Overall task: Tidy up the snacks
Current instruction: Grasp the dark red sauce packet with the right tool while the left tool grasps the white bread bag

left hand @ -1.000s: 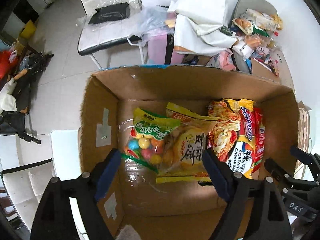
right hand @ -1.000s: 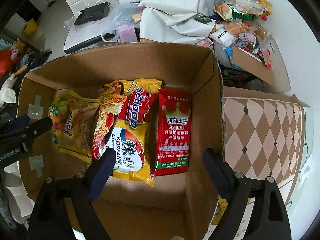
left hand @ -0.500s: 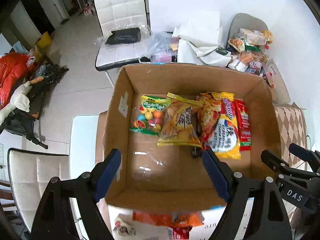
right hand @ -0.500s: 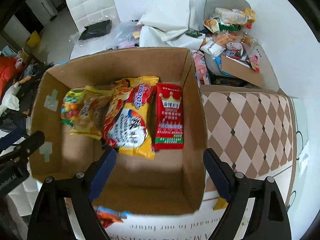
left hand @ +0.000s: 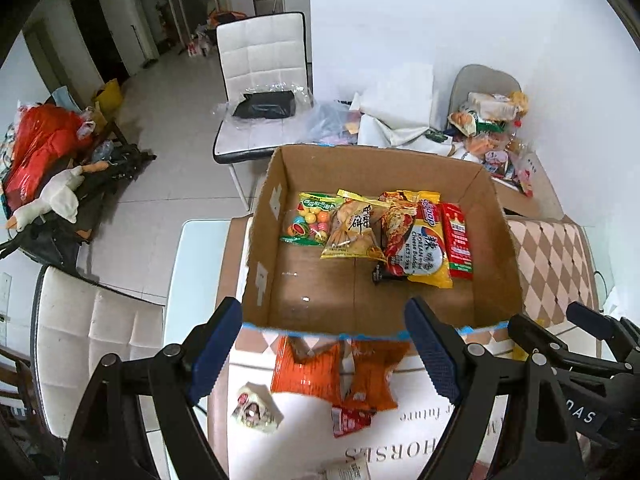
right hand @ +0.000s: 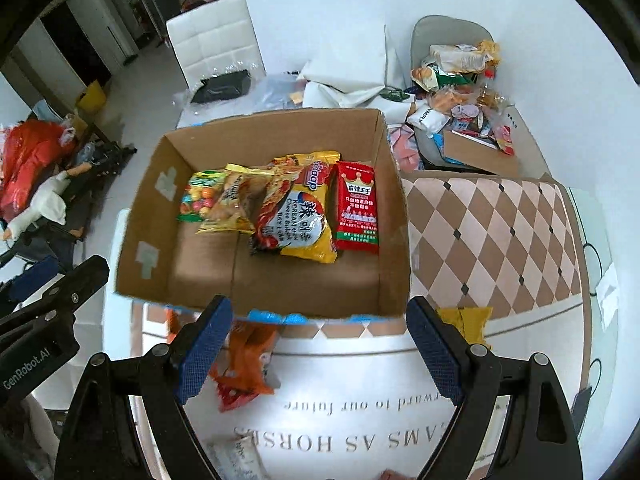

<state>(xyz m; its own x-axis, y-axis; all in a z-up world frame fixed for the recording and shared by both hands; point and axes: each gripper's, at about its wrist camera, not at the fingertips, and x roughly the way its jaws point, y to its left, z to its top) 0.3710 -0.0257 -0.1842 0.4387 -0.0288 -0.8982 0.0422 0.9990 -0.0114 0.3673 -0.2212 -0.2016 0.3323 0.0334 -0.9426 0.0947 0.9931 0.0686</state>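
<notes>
An open cardboard box (left hand: pixel 496 240) (right hand: pixel 394 216) stands on the table. Along its far side lie a candy bag (left hand: pixel 308 218), a yellow biscuit bag (left hand: pixel 352 228), a Sedaap noodle pack (left hand: pixel 420 240) (right hand: pixel 296 216) and a red packet (left hand: pixel 456 236) (right hand: pixel 357 208). Orange snack packs (left hand: pixel 308 368) (right hand: pixel 244 364), a small red packet (left hand: pixel 350 420) and a white wrapped snack (left hand: pixel 256 408) lie on the table in front of the box. My left gripper (left hand: pixel 324 352) and right gripper (right hand: pixel 320 352) are both open and empty, held above the table before the box's near wall.
A yellow packet (right hand: pixel 464 320) lies by the box's right corner on the diamond-pattern cloth (right hand: pixel 500 232). White chairs (left hand: pixel 264 80) (left hand: pixel 92 344) stand around. A snack pile (right hand: pixel 460 84) sits on a far chair. A white packet (right hand: pixel 236 456) lies near the table's front.
Both grippers have pulled back and up out of the box. The box now looks smaller, and the loose snacks on the table in front of it have come into view.
</notes>
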